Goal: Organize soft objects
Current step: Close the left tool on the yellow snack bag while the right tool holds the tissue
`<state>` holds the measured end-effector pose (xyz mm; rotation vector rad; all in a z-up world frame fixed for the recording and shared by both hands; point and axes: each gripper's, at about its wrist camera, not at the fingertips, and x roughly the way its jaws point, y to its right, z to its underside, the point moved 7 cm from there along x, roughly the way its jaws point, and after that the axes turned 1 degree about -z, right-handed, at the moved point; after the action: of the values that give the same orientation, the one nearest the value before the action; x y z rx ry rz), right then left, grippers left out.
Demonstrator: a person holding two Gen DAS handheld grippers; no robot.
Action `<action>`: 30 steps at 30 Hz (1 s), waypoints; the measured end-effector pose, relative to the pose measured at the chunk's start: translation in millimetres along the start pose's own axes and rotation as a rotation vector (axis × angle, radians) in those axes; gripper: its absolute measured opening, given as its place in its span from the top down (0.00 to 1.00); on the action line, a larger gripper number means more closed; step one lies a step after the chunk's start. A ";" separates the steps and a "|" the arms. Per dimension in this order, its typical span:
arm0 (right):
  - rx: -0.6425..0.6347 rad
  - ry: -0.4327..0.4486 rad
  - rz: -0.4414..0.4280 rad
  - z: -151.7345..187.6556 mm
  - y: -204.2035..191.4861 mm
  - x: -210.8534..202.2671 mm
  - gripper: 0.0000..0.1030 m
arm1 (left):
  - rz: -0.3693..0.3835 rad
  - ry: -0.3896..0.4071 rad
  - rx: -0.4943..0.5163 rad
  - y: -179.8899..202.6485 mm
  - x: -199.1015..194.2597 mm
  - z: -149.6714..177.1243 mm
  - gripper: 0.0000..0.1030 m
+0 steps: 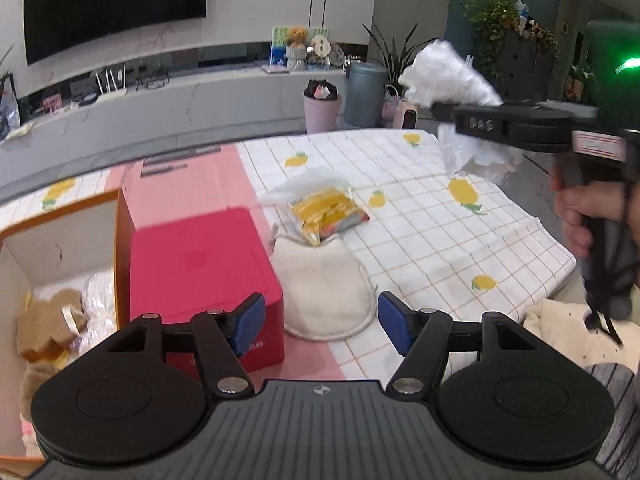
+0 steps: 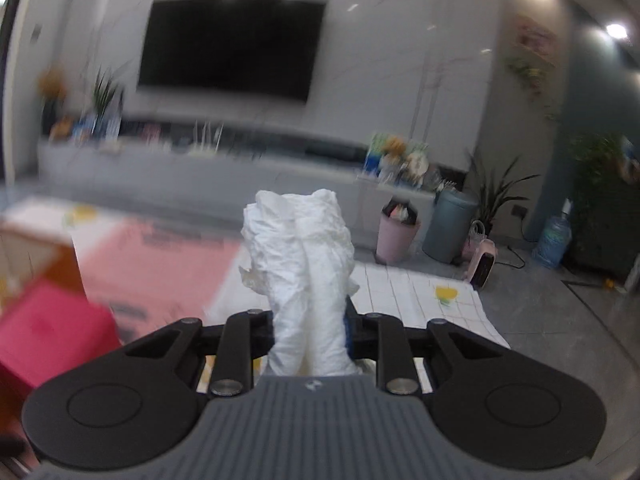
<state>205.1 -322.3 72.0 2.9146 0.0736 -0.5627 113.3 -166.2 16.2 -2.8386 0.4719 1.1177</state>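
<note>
My left gripper [image 1: 321, 322] is open and empty, low over a cream fabric pouch [image 1: 324, 288] on the checked tablecloth [image 1: 440, 248]. A yellow packet in clear wrap [image 1: 326, 210] lies just behind the pouch. My right gripper [image 2: 309, 330] is shut on a crumpled white soft bundle [image 2: 302, 264] and holds it in the air. In the left wrist view the right gripper [image 1: 444, 114] is up at the right with the bundle [image 1: 444, 76] sticking out above and below it. An open orange box [image 1: 60, 248] at the left holds brown and white soft items.
A red box [image 1: 200, 276] stands between the orange box and the pouch. A pink mat [image 1: 192, 184] covers the table's left part. The table's edge runs along the right, with a cream cushion [image 1: 568, 328] below it. Bins and plants stand on the floor behind.
</note>
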 end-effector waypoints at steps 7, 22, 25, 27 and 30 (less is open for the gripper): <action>0.160 0.065 0.021 6.8 16.3 -9.3 0.78 | -0.098 0.012 0.090 6.0 14.3 -30.6 0.13; 0.523 -0.257 0.119 84.8 110.7 79.9 0.78 | 0.188 -0.102 0.786 83.9 173.4 -83.4 0.11; 0.566 -0.282 0.123 94.5 126.8 87.1 0.77 | 0.223 -0.216 0.837 88.4 213.5 -71.4 0.11; 0.587 -0.319 0.164 104.2 130.7 90.2 0.77 | 0.198 -0.257 0.865 89.1 237.0 -65.6 0.11; 0.590 -0.352 0.160 118.4 130.6 92.4 0.77 | 0.109 -0.291 0.875 84.6 266.7 -65.6 0.12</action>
<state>258.1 -470.4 -50.0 3.2554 -0.4393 -1.2349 315.3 -326.9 -110.1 -1.8884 0.8391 0.9785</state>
